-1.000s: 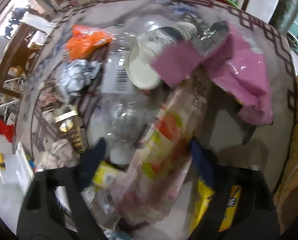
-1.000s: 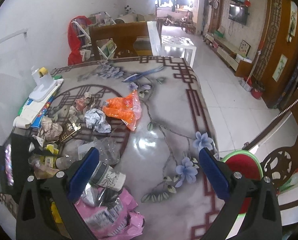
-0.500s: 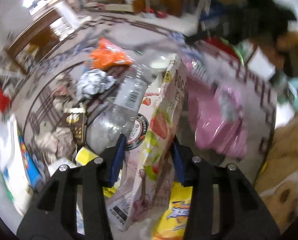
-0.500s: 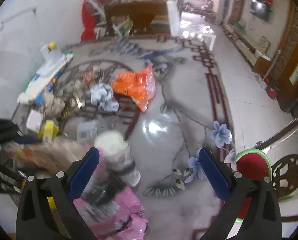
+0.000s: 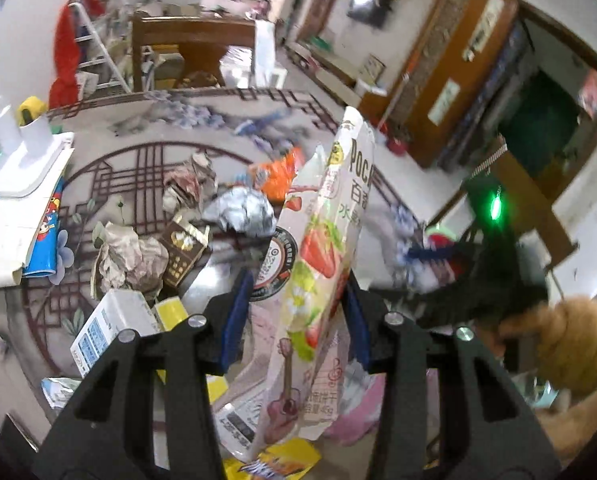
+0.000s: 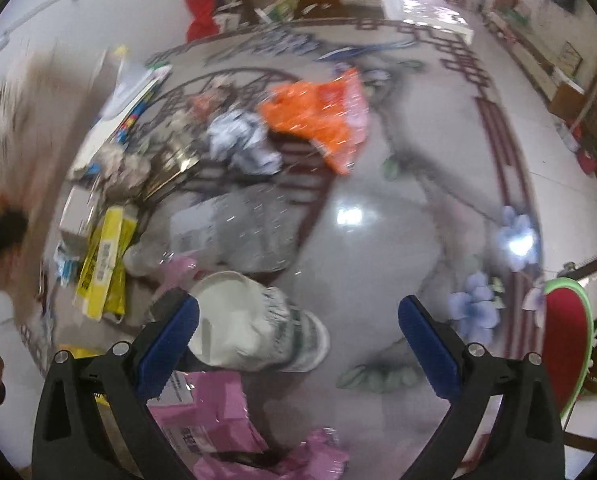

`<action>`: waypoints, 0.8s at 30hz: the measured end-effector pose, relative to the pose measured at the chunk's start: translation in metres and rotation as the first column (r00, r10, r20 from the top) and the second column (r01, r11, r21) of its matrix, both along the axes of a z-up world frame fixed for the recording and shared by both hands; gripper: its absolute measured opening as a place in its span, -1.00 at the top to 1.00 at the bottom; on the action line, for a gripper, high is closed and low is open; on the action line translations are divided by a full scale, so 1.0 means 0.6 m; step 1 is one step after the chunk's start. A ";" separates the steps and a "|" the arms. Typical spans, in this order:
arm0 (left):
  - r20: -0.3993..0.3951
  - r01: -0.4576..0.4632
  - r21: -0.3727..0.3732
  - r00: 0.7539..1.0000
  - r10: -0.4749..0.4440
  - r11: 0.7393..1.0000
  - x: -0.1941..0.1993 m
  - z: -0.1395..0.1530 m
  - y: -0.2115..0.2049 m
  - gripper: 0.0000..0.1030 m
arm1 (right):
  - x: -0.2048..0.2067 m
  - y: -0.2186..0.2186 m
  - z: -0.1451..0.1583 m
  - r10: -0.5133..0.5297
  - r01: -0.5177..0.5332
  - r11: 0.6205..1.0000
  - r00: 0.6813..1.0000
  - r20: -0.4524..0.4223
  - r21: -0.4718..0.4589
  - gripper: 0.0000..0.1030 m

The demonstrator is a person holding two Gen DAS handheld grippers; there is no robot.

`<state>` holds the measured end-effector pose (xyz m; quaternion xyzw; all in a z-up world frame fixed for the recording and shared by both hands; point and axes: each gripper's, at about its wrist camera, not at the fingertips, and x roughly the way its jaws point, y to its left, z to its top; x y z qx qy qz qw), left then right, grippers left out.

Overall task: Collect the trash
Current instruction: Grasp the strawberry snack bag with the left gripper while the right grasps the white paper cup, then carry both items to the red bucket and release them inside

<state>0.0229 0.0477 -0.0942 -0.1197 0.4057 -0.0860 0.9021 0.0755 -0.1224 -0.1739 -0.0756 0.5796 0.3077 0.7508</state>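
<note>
- Left wrist view: the left gripper (image 5: 298,312) clamps a tall snack packet (image 5: 322,264) printed with strawberries; the packet stands upright between the blue pads, its top rising above them and its lower end hanging below, clear of the table.
- Behind the packet, on the patterned table (image 5: 118,128), lies scattered trash: a crumpled grey-white wrapper (image 5: 242,216), an orange bag (image 5: 276,176), a brown and gold box (image 5: 182,252), crumpled brownish paper (image 5: 130,260) and a small white carton (image 5: 110,328).
- At the right of this view, a dark device with a green light (image 5: 494,208) is in the grasp of a hand in an orange-brown sleeve (image 5: 570,348).
- Right wrist view: the right gripper (image 6: 298,320) has its jaws spread wide with nothing gripped; a white paper cup (image 6: 254,320) lies on its side between them, nearer the left pad.
- Below the cup sits pink plastic packaging (image 6: 214,416); beside it lie a yellow packet (image 6: 106,256) and a clear plastic bottle (image 6: 238,232).
- At the right edge, off the table, is a red, green-rimmed bin (image 6: 566,336).
- This view is blurred, so small details cannot be told.
</note>
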 end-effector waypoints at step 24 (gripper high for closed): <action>0.004 -0.046 -0.065 0.999 0.046 0.997 0.023 0.015 -0.006 0.15 | -0.010 0.017 -0.069 0.009 0.009 0.996 0.980 -0.197 0.088 -0.56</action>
